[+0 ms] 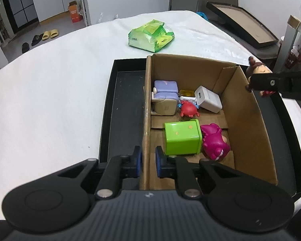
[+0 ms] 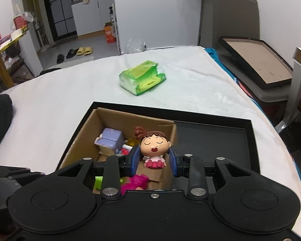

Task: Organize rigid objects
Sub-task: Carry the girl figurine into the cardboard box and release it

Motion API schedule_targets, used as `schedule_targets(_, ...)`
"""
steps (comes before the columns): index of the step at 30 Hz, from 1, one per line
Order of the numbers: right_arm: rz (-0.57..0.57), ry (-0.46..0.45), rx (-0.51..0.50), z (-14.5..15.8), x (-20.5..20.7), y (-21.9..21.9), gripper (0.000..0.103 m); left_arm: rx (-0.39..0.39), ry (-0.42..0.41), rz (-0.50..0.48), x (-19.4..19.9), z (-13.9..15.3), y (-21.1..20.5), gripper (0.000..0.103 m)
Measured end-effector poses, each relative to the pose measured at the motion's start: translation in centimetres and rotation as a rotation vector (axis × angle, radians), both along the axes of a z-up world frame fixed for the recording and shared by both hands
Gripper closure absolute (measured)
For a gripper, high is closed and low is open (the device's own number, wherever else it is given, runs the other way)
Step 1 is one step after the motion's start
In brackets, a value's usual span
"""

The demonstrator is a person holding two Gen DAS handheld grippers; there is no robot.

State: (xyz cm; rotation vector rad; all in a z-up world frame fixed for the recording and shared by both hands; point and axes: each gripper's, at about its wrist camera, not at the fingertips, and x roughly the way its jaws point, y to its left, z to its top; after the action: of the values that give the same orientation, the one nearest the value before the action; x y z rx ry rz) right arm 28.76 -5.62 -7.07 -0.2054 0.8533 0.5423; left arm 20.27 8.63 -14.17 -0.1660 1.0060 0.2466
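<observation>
Right gripper point(image 2: 153, 159) was clamped on the girl figurine point(image 2: 153, 149), held upright above the right-hand wall of the cardboard box point(image 1: 248, 120), so the drop spot lay down and to its left, inside the box. Left gripper point(image 1: 148, 159) was pinched narrow on the box's left wall, steadying it. Free floor looked to be by the white charger point(image 1: 208, 99), behind the magenta dinosaur point(image 1: 214, 143).

Both views are evenly and softly lit from overhead, with faint shadows only. The white bed cover point(image 1: 50, 84) is bright, nearly washed out toward 9 o'clock. Fisheye bending curves the edges, with dark corners at 1 and 11 o'clock. Focus is sharp centrally, softer at the rims.
</observation>
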Motion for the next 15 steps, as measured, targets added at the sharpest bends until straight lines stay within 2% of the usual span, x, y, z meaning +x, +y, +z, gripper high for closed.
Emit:
schedule_targets(8, -0.001, -0.009, -0.034, 0.0, -0.5, 1.6, 0.071, -0.037, -0.016, -0.007, -0.3, 0.0, 0.7, 0.091)
schedule_targets(15, -0.036, -0.035, -0.041, 0.3, -1.2, 1.4, 0.056, -0.050, -0.019, -0.011, -0.6, 0.0, 0.9, 0.091)
